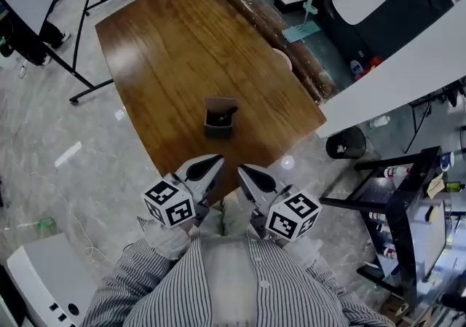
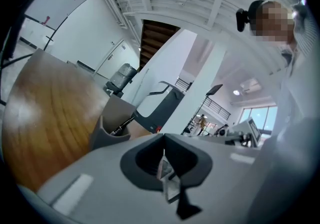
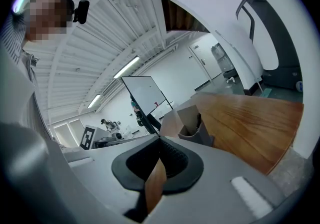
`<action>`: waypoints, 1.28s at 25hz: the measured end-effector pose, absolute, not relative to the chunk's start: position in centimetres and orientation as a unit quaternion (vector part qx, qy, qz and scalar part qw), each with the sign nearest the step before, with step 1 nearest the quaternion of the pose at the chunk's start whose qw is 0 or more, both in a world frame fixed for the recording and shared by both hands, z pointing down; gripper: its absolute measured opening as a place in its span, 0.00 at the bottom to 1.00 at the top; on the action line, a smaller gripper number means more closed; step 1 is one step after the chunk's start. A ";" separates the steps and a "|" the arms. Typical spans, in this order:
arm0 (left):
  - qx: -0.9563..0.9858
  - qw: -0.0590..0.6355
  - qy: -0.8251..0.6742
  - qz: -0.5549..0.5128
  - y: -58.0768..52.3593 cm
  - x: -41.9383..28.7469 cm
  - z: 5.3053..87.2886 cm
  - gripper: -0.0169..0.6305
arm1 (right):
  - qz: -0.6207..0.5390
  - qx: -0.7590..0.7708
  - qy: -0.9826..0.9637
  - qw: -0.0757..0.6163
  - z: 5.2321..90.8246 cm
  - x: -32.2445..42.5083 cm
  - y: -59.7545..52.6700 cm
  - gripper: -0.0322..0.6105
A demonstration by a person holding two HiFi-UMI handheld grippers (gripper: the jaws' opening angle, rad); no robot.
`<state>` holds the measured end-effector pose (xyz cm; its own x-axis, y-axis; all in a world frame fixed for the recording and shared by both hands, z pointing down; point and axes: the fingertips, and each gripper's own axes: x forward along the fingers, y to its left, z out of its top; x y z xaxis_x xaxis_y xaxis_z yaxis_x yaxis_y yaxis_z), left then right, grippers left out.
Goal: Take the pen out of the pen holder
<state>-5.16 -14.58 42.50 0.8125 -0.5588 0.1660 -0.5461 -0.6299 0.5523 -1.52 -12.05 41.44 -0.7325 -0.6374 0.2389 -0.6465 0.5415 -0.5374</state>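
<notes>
A grey, box-shaped pen holder (image 1: 220, 116) stands upright near the front end of the brown wooden table (image 1: 175, 41). A black pen (image 1: 228, 112) leans inside it. Both grippers hover side by side over the table's near edge, short of the holder and pointed toward it. My left gripper (image 1: 216, 162) is shut with nothing in it, and so is my right gripper (image 1: 242, 170). In the left gripper view the closed jaws (image 2: 163, 137) sit below the holder (image 2: 111, 127) and its pen (image 2: 123, 125). In the right gripper view the holder (image 3: 192, 124) stands just beyond the closed jaws (image 3: 159, 139).
A whiteboard on a black stand (image 1: 65, 20) is on the floor left of the table. A white counter (image 1: 408, 78), a black bin (image 1: 346, 143) and a black shelf cart (image 1: 408, 202) stand to the right. The person's striped sleeves fill the bottom.
</notes>
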 end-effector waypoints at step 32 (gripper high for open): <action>0.854 0.146 -0.484 0.122 -26.6 -2.7 46.7 0.27 | 0.412 0.342 -0.845 -0.010 48.4 2.5 -16.9 0.05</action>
<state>-2.73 -26.59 46.75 0.5023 -0.7907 0.3498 -0.8621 -0.4892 0.1322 2.50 -16.90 48.39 -0.7656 -0.5866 0.2643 -0.5695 0.4268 -0.7025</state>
